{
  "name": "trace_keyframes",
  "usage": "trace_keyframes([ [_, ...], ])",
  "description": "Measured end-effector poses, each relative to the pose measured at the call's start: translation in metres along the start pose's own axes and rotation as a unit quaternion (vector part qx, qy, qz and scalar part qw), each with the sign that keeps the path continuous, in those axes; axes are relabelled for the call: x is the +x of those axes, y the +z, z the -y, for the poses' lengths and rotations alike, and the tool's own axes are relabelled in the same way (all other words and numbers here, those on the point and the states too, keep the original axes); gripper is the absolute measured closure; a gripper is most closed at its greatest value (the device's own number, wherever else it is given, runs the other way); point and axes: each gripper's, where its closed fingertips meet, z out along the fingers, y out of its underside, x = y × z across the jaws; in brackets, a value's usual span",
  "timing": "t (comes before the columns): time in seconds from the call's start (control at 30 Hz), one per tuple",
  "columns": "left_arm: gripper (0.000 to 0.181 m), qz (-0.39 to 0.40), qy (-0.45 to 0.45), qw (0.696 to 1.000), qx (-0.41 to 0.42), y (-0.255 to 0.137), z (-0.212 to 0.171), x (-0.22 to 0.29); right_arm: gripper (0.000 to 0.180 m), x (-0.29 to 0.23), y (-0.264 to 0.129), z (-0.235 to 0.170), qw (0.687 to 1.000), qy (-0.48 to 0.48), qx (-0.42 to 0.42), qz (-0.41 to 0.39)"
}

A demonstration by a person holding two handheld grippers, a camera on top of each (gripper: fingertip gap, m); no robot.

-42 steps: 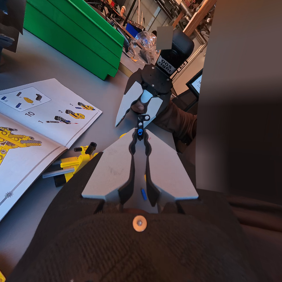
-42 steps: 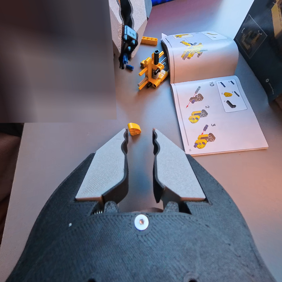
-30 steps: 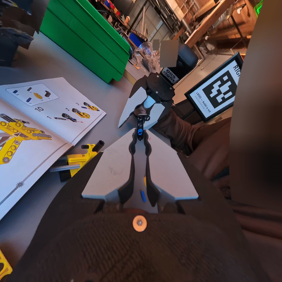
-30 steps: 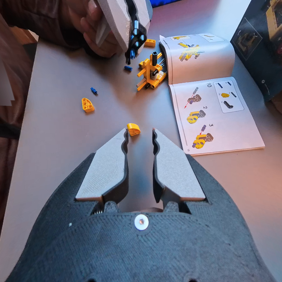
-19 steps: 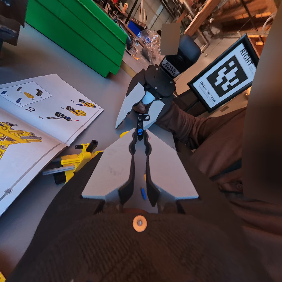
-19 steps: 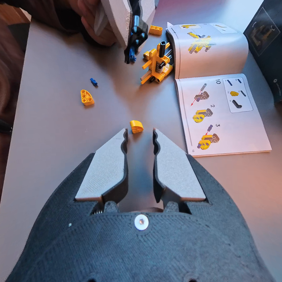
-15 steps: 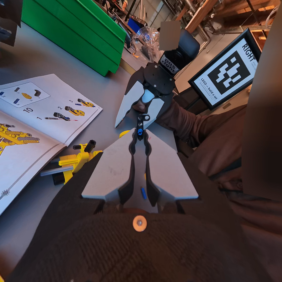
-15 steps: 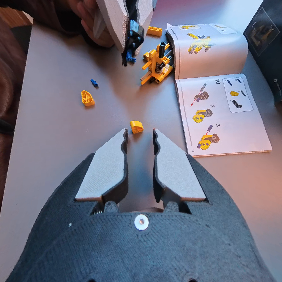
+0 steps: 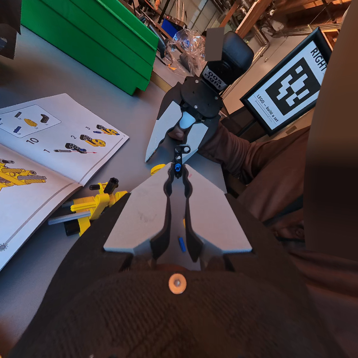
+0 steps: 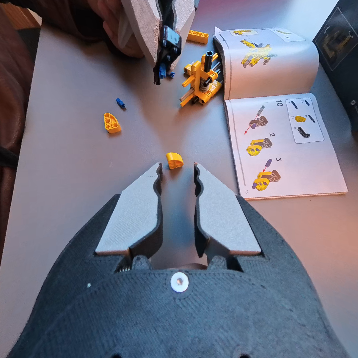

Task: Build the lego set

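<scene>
We mark the grey table (image 10: 77, 174); two yellow curved pieces (image 10: 174, 160) (image 10: 111, 122); a blue pin (image 10: 120, 102); a yellow beam (image 10: 197, 36); a yellow assembly (image 10: 201, 81) with black and grey axles; a black angled beam (image 9: 180, 155) bearing a blue pin; a white booklet (image 10: 286, 147) printed with yellow, black and red figures; green bins (image 9: 87, 38); a black-and-white checkered sign (image 9: 286, 89); both grippers (image 9: 177, 170) (image 10: 177, 166), grey fingers on black bodies.

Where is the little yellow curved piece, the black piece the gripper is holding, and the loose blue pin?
Yellow curved piece (image 10: 174, 160): right wrist view, on its rounded top.
Black piece (image 9: 178, 156): left wrist view, on its stem above the fingertips.
Loose blue pin (image 10: 120, 102): right wrist view, on its middle.
</scene>
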Motion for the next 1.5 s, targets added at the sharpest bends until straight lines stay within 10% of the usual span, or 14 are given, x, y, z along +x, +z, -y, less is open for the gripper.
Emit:
trace_keyframes([
  [1.5, 0.176, -0.079, -0.090, 0.992, 0.046, -0.005, 0.013, 0.007, 0.151, 0.000, 0.003, -0.002, 1.000, -0.003, -0.011, -0.001],
])
